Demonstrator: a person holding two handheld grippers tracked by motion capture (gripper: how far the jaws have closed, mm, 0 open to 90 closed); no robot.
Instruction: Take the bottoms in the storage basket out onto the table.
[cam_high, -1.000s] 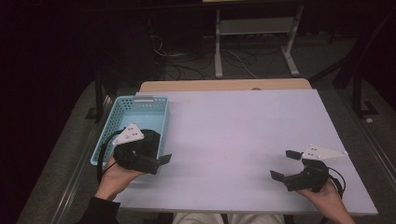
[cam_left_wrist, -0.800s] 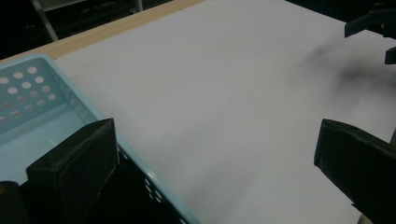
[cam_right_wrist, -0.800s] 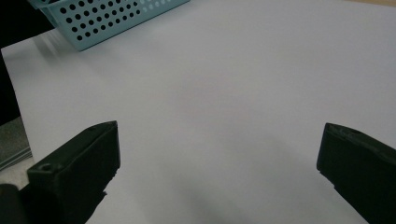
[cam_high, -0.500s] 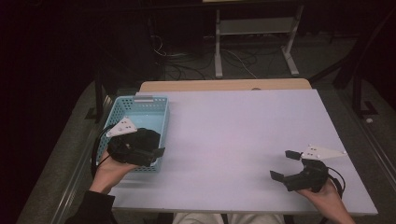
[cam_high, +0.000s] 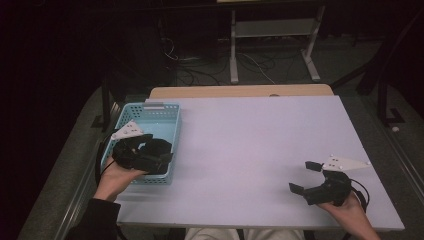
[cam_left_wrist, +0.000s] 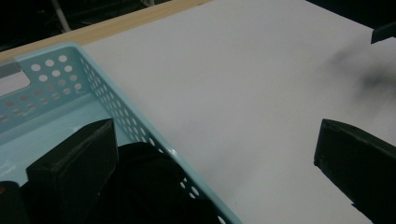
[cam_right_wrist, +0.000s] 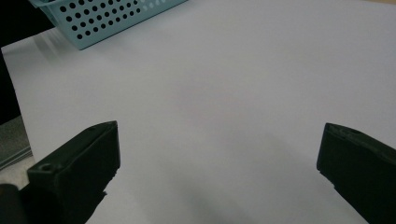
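A light blue perforated basket (cam_high: 165, 111) stands at the table's left edge. My left gripper (cam_high: 152, 151) hovers over the basket's near end, held from below by a hand. In the left gripper view that gripper (cam_left_wrist: 215, 135) is open: one jaw is above the basket's inside, the other above the table, and the basket's rim (cam_left_wrist: 116, 105) runs between them. A dark shape (cam_left_wrist: 144, 182) lies low in the basket; what it is cannot be told. My right gripper (cam_high: 304, 177) rests open near the table's front right corner, and nothing lies between its jaws (cam_right_wrist: 217, 140).
The pale lilac tabletop (cam_high: 250, 135) spreads between the two grippers, with a wooden strip (cam_high: 240, 91) along its far edge. A metal stand (cam_high: 270, 45) and cables are on the dark floor beyond. The basket's corner (cam_right_wrist: 100, 18) appears far off in the right gripper view.
My left gripper has moved left and away from the person, from the table beside the basket to over the basket's near end. The right gripper has hardly moved.
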